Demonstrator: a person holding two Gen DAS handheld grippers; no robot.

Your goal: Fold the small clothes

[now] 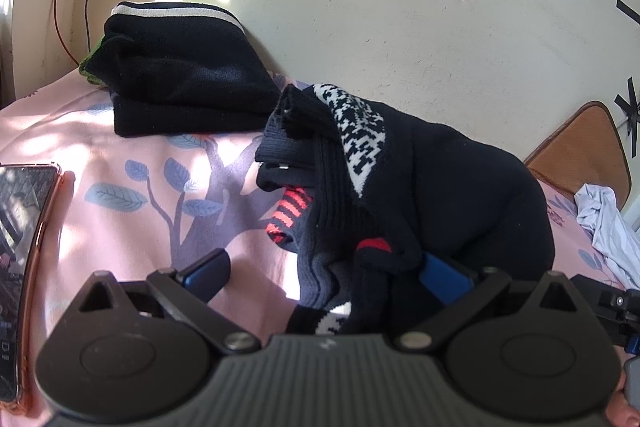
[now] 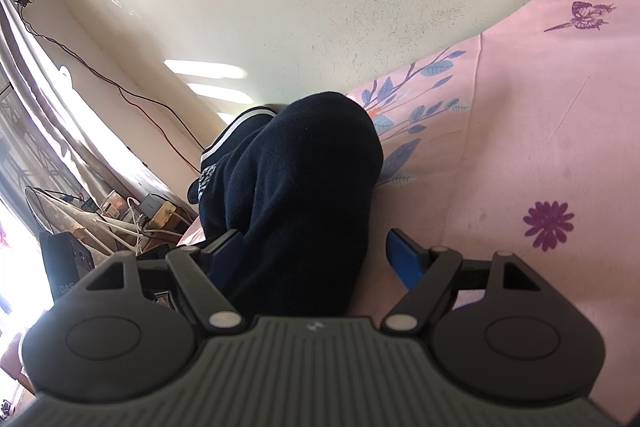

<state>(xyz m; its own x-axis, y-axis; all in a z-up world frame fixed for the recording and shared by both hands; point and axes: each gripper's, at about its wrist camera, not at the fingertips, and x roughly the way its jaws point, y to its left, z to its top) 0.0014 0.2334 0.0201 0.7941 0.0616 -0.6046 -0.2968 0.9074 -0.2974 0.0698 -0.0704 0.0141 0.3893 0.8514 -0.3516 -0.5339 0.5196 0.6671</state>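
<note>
A heap of black socks (image 1: 440, 187) lies on the pink sheet (image 1: 120, 131); one has a black-and-white check band (image 1: 360, 131), another has red stripes (image 1: 290, 207). My left gripper (image 1: 326, 273) stands open at the heap's near edge. Dark fabric drapes over its right blue pad (image 1: 444, 277), while its left pad (image 1: 208, 269) is free. In the right wrist view the same dark heap (image 2: 312, 179) fills the gap of my right gripper (image 2: 314, 251), which is open. The left pad (image 2: 224, 243) is against the cloth and the right pad (image 2: 404, 259) stands apart from it.
A folded black stack with a white stripe (image 1: 180, 79) sits at the back by the wall. A phone in a pink case (image 1: 20, 267) lies at the left. A brown mat (image 1: 580, 155) and a crumpled white cloth (image 1: 604, 227) are at the right. Cables and clutter (image 2: 132, 215) sit beyond the bed.
</note>
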